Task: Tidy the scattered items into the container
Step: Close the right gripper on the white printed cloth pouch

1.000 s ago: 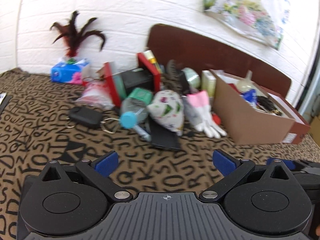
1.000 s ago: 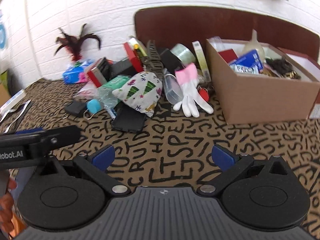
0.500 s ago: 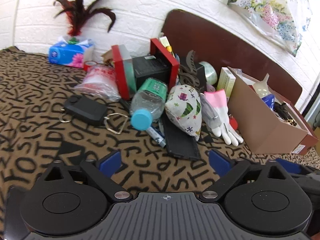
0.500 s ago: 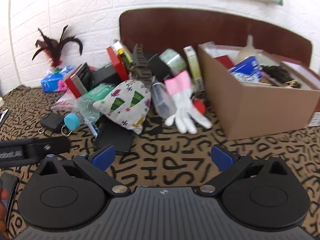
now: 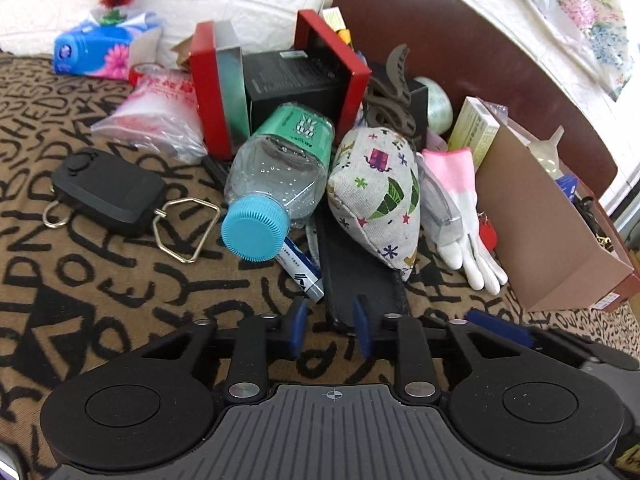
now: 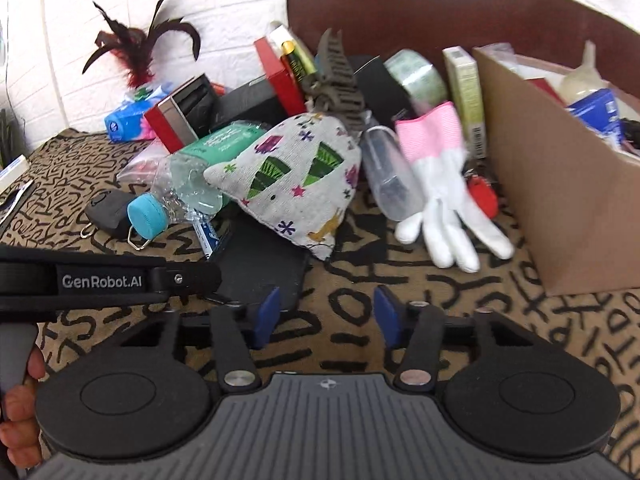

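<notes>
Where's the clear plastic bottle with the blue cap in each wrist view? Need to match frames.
Left wrist: clear plastic bottle with the blue cap lies centre, cap toward the camera, left of the grey printed fabric pouch.
Right wrist: bottle sits left of centre, partly behind that pouch.
Shared landmark: the pouch, immediately right of the bottle in both.

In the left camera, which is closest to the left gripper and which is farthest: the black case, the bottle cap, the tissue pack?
1. Black case, just ahead of the left gripper.
2. Bottle cap, farther up, left of centre.
3. Tissue pack, far back left by the wall.
</notes>
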`<state>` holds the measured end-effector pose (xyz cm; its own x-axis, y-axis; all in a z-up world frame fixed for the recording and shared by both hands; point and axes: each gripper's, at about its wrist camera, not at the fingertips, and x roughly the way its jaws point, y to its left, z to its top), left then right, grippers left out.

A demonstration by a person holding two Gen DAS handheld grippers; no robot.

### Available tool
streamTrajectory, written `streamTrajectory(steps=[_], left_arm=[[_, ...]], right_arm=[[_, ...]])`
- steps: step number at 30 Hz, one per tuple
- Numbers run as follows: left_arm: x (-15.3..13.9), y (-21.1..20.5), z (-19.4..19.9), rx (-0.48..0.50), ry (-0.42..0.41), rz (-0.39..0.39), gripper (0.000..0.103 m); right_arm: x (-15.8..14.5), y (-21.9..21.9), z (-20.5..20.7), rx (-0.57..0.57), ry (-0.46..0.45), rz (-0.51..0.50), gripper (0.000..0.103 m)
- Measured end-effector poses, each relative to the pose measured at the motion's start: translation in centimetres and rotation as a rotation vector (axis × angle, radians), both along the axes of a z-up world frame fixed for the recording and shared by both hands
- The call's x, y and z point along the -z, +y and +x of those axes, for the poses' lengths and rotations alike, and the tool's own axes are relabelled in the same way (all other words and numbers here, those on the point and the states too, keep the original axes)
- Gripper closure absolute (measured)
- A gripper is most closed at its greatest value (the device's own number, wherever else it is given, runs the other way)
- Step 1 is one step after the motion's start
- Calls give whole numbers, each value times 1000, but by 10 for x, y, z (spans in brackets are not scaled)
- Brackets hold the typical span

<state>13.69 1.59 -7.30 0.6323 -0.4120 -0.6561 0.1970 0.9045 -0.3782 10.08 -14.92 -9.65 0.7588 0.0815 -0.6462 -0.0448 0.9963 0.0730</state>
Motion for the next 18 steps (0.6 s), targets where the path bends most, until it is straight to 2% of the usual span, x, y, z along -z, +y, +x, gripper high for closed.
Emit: streamTrajectory(steps=[3, 5, 7, 8, 10, 13, 18], left_arm=[[3, -3, 5, 5, 5, 1, 67], [6, -4, 9, 4, 15, 1, 68], [8, -4, 11, 8, 25, -11, 83], [8, -5, 11, 11, 33, -12, 90], [7, -4, 10, 19, 37, -15, 95], [4, 0, 2, 25, 48, -30, 95], [-5, 6, -27, 48, 77, -52, 95]], right_arm=[[5, 0, 9, -13, 4, 20, 62], [8, 0, 14, -23, 13, 24, 70], [11, 2, 18, -36, 19, 32, 76], [12, 2, 18, -46, 15, 30, 82], [11, 5, 19, -78, 20, 31, 95], [6, 10, 12, -104, 30, -18, 98], [-7, 0, -18, -126, 57, 32, 98]])
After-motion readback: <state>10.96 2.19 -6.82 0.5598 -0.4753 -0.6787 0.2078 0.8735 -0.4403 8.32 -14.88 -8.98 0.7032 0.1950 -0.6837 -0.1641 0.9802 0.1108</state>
